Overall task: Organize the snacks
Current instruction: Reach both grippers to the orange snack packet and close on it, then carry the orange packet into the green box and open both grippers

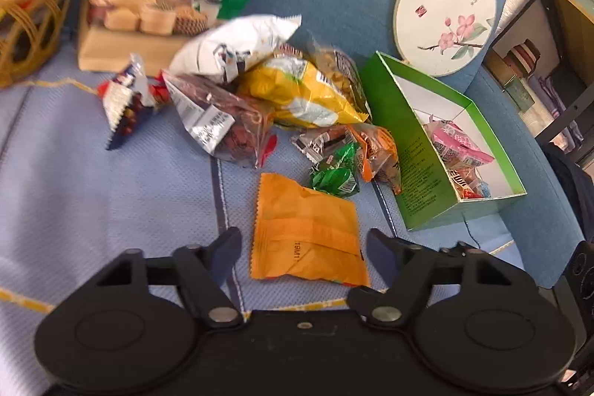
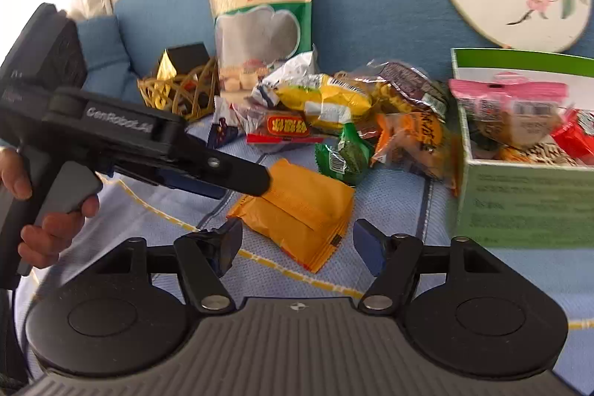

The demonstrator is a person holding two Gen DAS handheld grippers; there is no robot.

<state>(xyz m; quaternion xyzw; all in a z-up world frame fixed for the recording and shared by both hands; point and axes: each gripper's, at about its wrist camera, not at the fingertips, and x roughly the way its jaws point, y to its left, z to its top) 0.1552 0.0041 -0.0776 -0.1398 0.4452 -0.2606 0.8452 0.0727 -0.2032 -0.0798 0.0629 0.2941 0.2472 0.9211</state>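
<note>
Sorting snacks, mostly unfinished

I am spreading both jaws wide around the flat orange foil packet (image 1: 308,232); few snacks are sitting in the green cardboard box (image 1: 419,158).

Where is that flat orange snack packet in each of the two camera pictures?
Left wrist view: the orange packet lies low in the middle, between the left gripper fingers, which are spread open.
Right wrist view: the orange packet is centre, just ahead of the open right gripper, with the other gripper's tip at its left edge.
Shared landmark: the green box, to the packet's right in both.
</note>
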